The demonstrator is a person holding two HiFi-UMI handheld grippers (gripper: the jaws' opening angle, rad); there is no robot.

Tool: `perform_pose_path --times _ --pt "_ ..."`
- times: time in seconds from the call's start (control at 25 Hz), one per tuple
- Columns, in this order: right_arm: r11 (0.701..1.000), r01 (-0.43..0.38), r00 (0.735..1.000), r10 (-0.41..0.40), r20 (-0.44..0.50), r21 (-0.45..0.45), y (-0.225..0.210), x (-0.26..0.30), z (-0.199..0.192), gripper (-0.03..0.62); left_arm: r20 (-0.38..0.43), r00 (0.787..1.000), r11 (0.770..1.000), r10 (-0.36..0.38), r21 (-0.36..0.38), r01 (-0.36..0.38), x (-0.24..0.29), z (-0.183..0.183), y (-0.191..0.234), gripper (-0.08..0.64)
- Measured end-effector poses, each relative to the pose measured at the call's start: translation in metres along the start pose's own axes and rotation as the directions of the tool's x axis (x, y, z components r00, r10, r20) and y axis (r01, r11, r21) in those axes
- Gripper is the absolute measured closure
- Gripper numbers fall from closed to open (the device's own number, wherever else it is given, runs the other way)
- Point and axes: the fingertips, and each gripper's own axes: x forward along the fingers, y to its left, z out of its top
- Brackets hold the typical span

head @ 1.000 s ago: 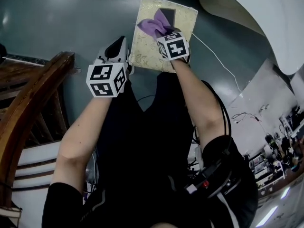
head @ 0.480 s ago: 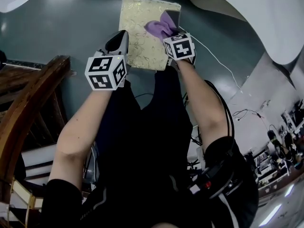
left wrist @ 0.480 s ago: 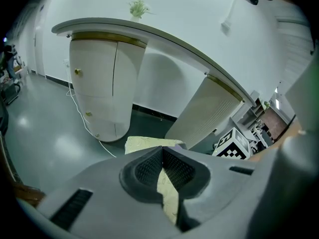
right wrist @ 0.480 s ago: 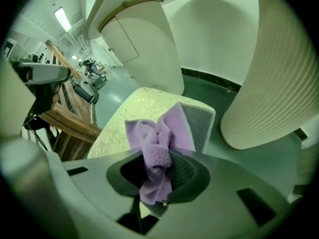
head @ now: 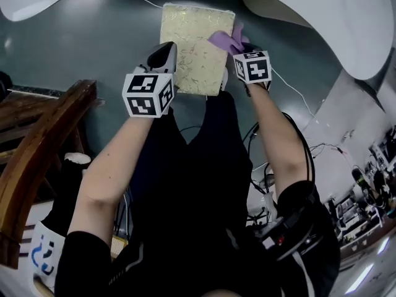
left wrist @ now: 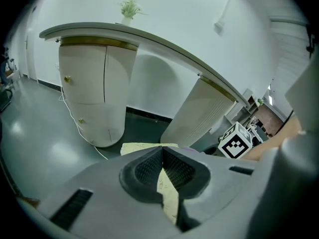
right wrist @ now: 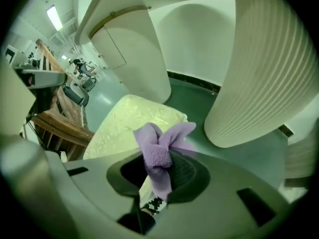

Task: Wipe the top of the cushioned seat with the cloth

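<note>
Purple fleece cloth [right wrist: 158,153], clamped in right gripper [right wrist: 160,179], has slid off mid-cushion; pale-yellow cushioned seat [head: 192,42] now mostly left of that gripper, so one pass prob. done. Left gripper [left wrist: 162,171]: jaws together, empty, seat just ahead.

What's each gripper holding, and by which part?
Right gripper pinches the purple cloth at a bunched fold, ends sticking out. Left gripper is shut on nothing.

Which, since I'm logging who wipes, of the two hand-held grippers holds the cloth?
The right hand-held gripper: purple cloth pinched in its jaws. The left hand-held gripper is shut, empty.
</note>
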Motion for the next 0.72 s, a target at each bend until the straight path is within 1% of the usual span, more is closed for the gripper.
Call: perform_pose_path --times 0.08,0.2,0.28,0.36,0.44,0.56,0.64,0.72 --pt "0.999 -0.028 0.998 0.030 0.050 -0.029 0.025 -0.004 0.030 0.500 0.004 1.000 1.000 -0.009 0.010 0.009 -0.009 0.004 0.007 0.557" --pt "0.991 -0.098 0.987 0.108 0.117 -0.088 0.075 -0.001 0.080 0.500 0.000 1.000 1.000 -0.005 0.022 0.005 -0.023 0.006 0.026 0.557" --pt "0.982 -0.135 0.978 0.154 0.142 -0.132 0.105 0.008 0.109 0.500 -0.001 1.000 1.000 0.002 0.028 -0.002 -0.033 0.007 0.038 0.557" --pt "0.975 -0.151 0.974 0.175 0.144 -0.162 0.129 0.021 0.131 0.500 0.006 1.000 0.999 0.005 0.035 -0.005 -0.042 0.011 0.052 0.557" --pt "0.971 -0.158 0.974 0.183 0.132 -0.177 0.150 0.036 0.142 0.500 0.012 1.000 0.999 0.013 0.033 -0.013 -0.053 0.012 0.067 0.557" --pt "0.961 -0.189 0.973 0.211 0.096 -0.202 0.179 0.063 0.145 0.500 0.008 0.999 0.999 0.049 0.017 -0.050 -0.067 0.004 0.094 0.557" --pt "0.954 -0.203 0.972 0.223 0.068 -0.222 0.188 0.081 0.144 0.500 0.001 0.997 0.997 0.074 0.012 -0.074 -0.068 -0.003 0.108 0.557" --pt "0.951 -0.193 0.977 0.210 0.048 -0.241 0.189 0.094 0.138 0.500 0.000 0.996 0.996 0.085 -0.010 -0.085 -0.071 -0.009 0.116 0.557"
